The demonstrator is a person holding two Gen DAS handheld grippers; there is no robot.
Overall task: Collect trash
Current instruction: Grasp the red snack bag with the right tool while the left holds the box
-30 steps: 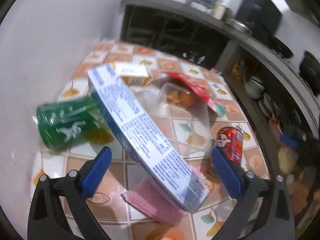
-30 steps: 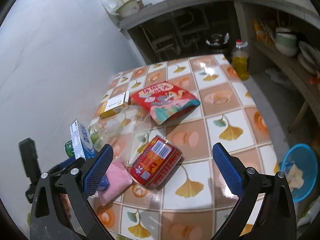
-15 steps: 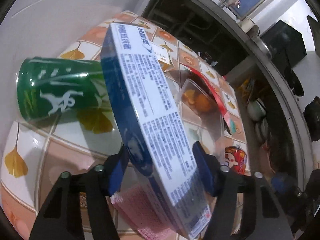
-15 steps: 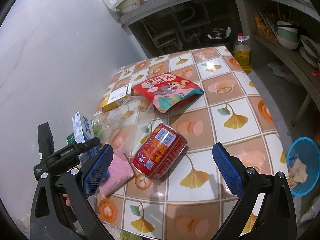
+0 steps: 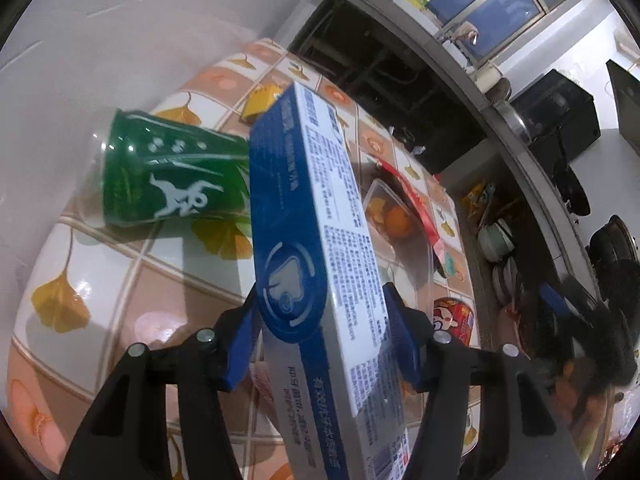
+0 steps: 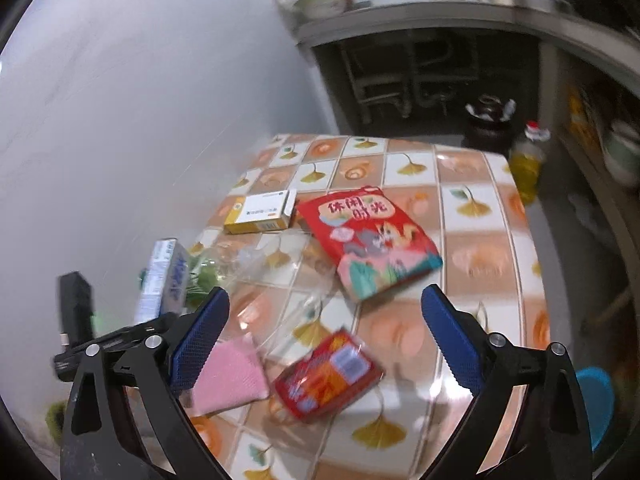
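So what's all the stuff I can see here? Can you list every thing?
long box: 1, blue and white, between the left tool's pads
can: 1, green, lying by the wall
can: 1, red, lying near the table's front
snack bag: 1, red, mid table
small box: 1, yellow and white, beside the bag
cloth: 1, pink, front left
clear tub: 1, orange bits inside
oil bottle: 1, yellow, on the floor
basket: 1, blue, on the floor
table: 1, leaf-patterned tiles
left tool: just closed on the long box
right tool: open, empty
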